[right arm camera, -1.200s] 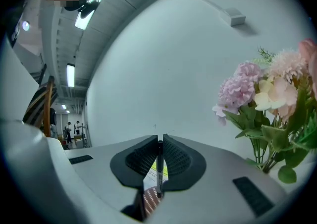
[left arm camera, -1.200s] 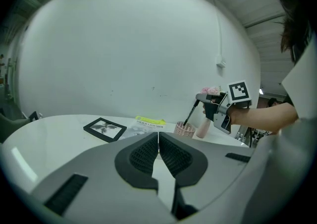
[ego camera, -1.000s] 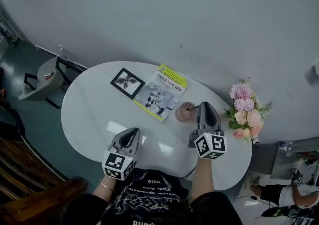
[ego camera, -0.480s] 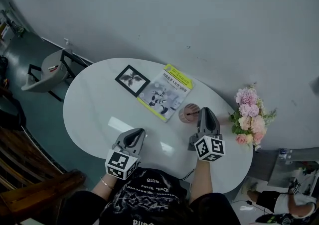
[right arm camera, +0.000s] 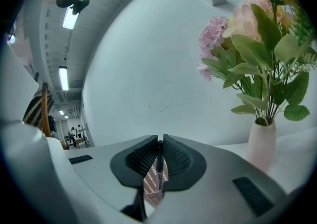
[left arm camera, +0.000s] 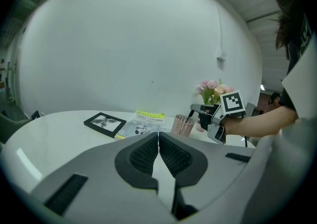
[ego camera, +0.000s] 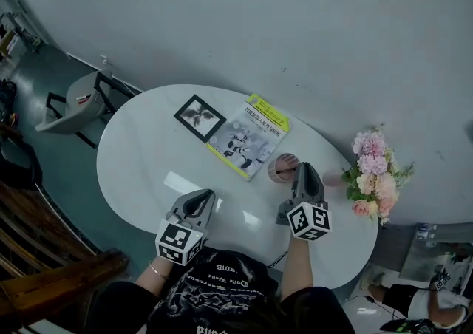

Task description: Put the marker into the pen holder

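The pink mesh pen holder (ego camera: 282, 168) stands on the white oval table (ego camera: 148, 170), right of the booklet. My right gripper (ego camera: 301, 171) hangs just over its right rim, shut on a thin black marker (right arm camera: 159, 161). The marker stands upright between the pads, its lower end over the holder's mesh (right arm camera: 152, 187). From the left gripper view the holder (left arm camera: 182, 125) and the marker (left arm camera: 189, 116) dipping at its rim show at mid-right. My left gripper (ego camera: 198, 204) stays near the table's front edge, shut, with nothing between its pads (left arm camera: 146, 152).
A yellow-edged booklet (ego camera: 247, 135) and a black framed picture (ego camera: 200, 117) lie at the back of the table. A vase of pink flowers (ego camera: 375, 174) stands close to the right of the holder. A grey chair (ego camera: 74, 107) is off the table's left end.
My right gripper has sunk with the marker toward the pen holder. The left gripper has kept still.
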Demonstrator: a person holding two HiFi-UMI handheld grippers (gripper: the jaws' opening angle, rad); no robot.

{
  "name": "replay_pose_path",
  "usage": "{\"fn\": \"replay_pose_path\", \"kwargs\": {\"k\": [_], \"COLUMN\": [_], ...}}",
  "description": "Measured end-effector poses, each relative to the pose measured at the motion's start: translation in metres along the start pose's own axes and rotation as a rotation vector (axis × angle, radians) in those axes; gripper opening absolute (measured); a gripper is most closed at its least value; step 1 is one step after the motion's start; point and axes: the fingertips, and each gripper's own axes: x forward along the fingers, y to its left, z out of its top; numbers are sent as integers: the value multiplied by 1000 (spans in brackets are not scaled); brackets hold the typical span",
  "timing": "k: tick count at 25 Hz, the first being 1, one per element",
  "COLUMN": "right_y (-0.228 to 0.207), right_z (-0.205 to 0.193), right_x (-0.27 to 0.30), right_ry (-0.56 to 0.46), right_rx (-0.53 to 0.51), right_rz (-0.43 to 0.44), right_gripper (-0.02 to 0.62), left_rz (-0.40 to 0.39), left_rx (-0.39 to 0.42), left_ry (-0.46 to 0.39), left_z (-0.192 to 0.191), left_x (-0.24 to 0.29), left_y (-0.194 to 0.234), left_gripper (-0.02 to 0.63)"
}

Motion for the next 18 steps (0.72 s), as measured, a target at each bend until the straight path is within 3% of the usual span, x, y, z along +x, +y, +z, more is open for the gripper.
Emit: {"fn": "replay_pose_path", "kwargs": {"k": [18], "right_y": [-2], "right_z": [-15], "right_x": [4], "right_ry": [50], "right_rx": [-18], "right_rz": [0], "right_gripper": [60], "left_rz": [10], "left_rx": [-8], "left_ry": [7], "left_z": [-4], "left_x": [-1], "left_y": [-6], "left_gripper": [26]}}
